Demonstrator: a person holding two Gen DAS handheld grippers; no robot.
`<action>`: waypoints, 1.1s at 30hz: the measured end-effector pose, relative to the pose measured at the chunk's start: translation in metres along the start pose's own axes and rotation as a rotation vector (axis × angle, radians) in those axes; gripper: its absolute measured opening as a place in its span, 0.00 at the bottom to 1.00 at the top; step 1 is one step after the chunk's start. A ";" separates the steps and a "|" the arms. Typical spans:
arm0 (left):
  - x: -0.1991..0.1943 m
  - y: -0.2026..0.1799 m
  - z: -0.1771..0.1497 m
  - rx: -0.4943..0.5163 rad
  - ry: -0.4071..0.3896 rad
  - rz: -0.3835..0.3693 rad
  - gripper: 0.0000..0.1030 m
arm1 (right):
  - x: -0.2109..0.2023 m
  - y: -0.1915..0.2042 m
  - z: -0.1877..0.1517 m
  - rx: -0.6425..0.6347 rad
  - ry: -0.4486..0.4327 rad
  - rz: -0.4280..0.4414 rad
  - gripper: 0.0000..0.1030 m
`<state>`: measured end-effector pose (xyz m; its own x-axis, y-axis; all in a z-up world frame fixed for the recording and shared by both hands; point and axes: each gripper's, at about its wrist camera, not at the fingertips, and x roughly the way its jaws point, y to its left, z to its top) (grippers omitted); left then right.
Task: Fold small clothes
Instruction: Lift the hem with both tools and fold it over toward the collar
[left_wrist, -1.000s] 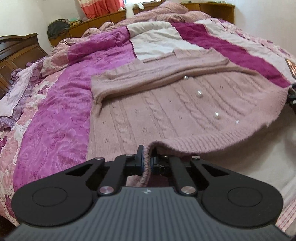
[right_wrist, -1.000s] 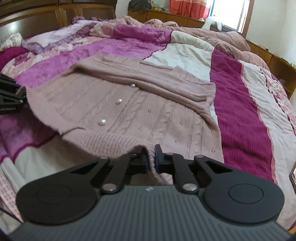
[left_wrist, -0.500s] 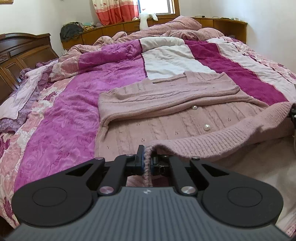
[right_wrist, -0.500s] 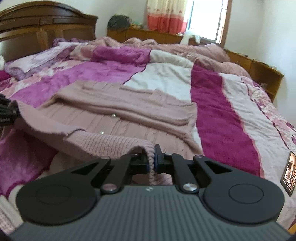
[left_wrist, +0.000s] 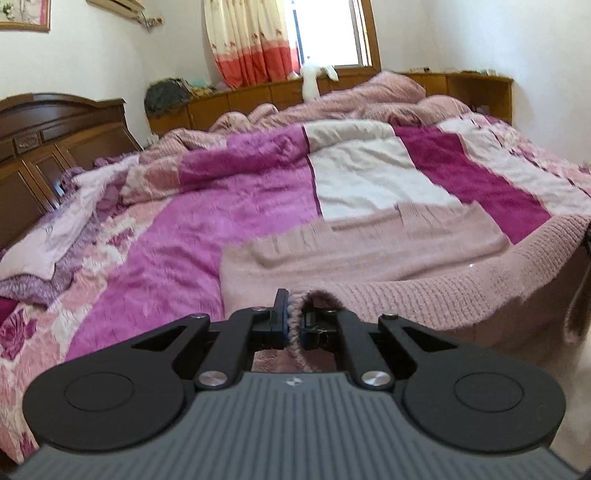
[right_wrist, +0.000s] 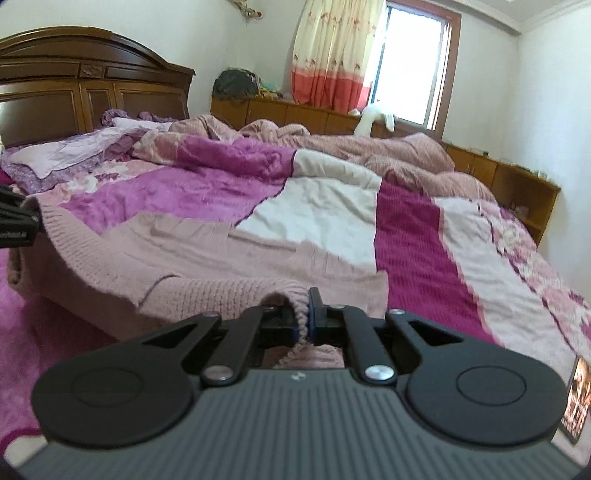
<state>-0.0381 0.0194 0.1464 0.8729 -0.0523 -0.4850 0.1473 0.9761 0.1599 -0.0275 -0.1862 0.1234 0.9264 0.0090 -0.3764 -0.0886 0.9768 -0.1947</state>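
The left hand-held gripper (left_wrist: 293, 317) is pinched tight on the ribbed hem of a dusty-pink cable-knit cardigan (left_wrist: 373, 254), the knit bunched between its black fingers. The right hand-held gripper (right_wrist: 303, 314) pinches the same hem at its other corner. Both hold that edge lifted off the bed, level and facing the headboard side, so the hem hangs as a sagging band between them (each gripper shows at the edge of the other's view). The rest of the cardigan lies flat on the quilted magenta, white and pink patchwork bedspread (left_wrist: 229, 218), its sleeves folded across the body. Beyond its far edge the bedspread is bare up to a rumpled pink blanket (right_wrist: 369, 147). A lilac pillow (left_wrist: 55, 243) lies left, before the carved wooden headboard (right_wrist: 92, 88). A dark-framed picture (right_wrist: 576, 398) lies at the bed's right edge.
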 end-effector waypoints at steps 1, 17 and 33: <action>0.003 0.000 0.005 0.001 -0.012 0.006 0.05 | 0.003 0.000 0.004 -0.001 -0.005 -0.006 0.08; 0.102 0.010 0.089 -0.028 -0.123 0.086 0.05 | 0.098 -0.010 0.066 -0.063 -0.110 -0.080 0.07; 0.259 0.002 0.062 -0.012 0.053 0.110 0.06 | 0.207 0.005 0.019 -0.102 0.033 -0.097 0.08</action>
<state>0.2170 -0.0051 0.0745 0.8579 0.0659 -0.5096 0.0463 0.9778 0.2042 0.1706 -0.1749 0.0618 0.9200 -0.0934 -0.3807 -0.0371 0.9461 -0.3218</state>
